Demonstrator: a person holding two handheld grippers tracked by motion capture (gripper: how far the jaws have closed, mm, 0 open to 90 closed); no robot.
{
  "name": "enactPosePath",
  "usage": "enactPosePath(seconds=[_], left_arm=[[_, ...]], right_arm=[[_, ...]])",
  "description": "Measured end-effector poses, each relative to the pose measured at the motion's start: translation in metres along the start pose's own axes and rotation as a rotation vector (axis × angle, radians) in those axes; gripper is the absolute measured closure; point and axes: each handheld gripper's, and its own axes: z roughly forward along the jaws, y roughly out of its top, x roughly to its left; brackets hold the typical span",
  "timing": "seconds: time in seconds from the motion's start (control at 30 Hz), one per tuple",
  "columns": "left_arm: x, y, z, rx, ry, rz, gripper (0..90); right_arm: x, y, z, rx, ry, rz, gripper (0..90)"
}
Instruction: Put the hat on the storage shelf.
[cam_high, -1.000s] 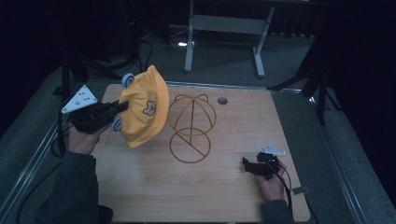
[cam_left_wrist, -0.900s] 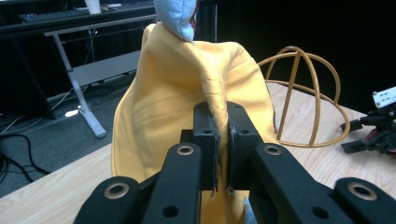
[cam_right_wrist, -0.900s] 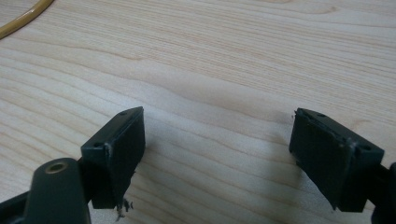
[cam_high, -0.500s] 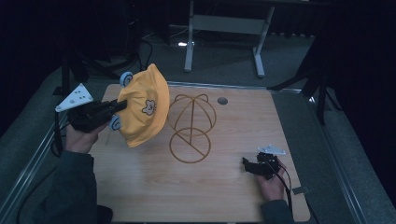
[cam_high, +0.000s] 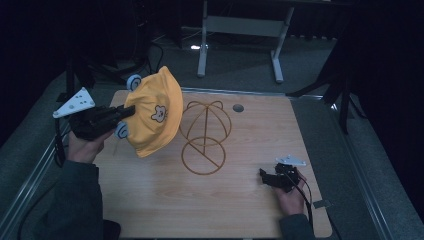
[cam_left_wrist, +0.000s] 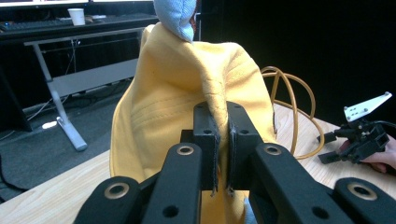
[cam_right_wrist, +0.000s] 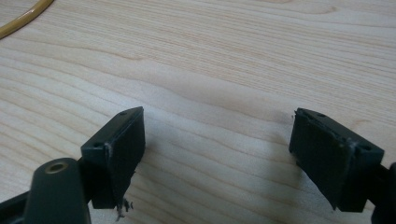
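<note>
A yellow hat (cam_high: 152, 116) with a small bear patch and pale blue ears hangs in the air over the table's left side. My left gripper (cam_high: 124, 114) is shut on a fold of the hat (cam_left_wrist: 187, 102), its two pads pinching the cloth (cam_left_wrist: 223, 140). Just right of the hat stands a dome-shaped orange wire hat stand (cam_high: 205, 135), whose loops rise behind the hat (cam_left_wrist: 289, 112). My right gripper (cam_high: 263, 176) rests low on the wood at the front right, open with nothing between its fingers (cam_right_wrist: 217, 154).
The light wooden table (cam_high: 240, 210) has a round grommet hole (cam_high: 238, 107) at the back. A metal rail edges it on each side. Beyond it stands a grey desk frame (cam_high: 240, 30). The other gripper (cam_left_wrist: 359, 135) shows far right in the left gripper view.
The left gripper has carried the hat slightly up and toward the back. The right gripper has stayed where it was.
</note>
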Motion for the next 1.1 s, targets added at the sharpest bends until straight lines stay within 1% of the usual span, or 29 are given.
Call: enactPosePath(seconds=[0.27,0.3,0.33,0.53,0.6,0.63,0.87,0.93,1.1], left_arm=[[-0.004,0.008,0.002,0.005,-0.023,0.027,85.2],[-0.004,0.008,0.002,0.005,-0.023,0.027,85.2],[-0.004,0.009,0.003,-0.001,-0.033,0.027,85.2],[-0.004,0.013,0.002,-0.011,-0.059,0.031,85.2],[-0.004,0.013,0.002,-0.011,-0.059,0.031,85.2],[-0.004,0.016,0.001,-0.022,-0.076,0.032,85.2],[-0.006,0.022,0.002,-0.04,-0.108,0.036,85.2],[-0.006,0.023,0.002,-0.045,-0.119,0.031,85.2],[-0.008,0.025,0.005,-0.047,-0.13,0.03,85.2]], right_arm=[[0.0,0.0,0.0,0.0,0.0,0.0,18.2],[0.0,0.0,0.0,0.0,0.0,0.0,18.2],[0.0,0.0,0.0,0.0,0.0,0.0,18.2],[0.0,0.0,0.0,0.0,0.0,0.0,18.2],[0.0,0.0,0.0,0.0,0.0,0.0,18.2],[0.0,0.0,0.0,0.0,0.0,0.0,18.2],[0.0,0.0,0.0,0.0,0.0,0.0,18.2],[0.0,0.0,0.0,0.0,0.0,0.0,18.2],[0.0,0.0,0.0,0.0,0.0,0.0,18.2]])
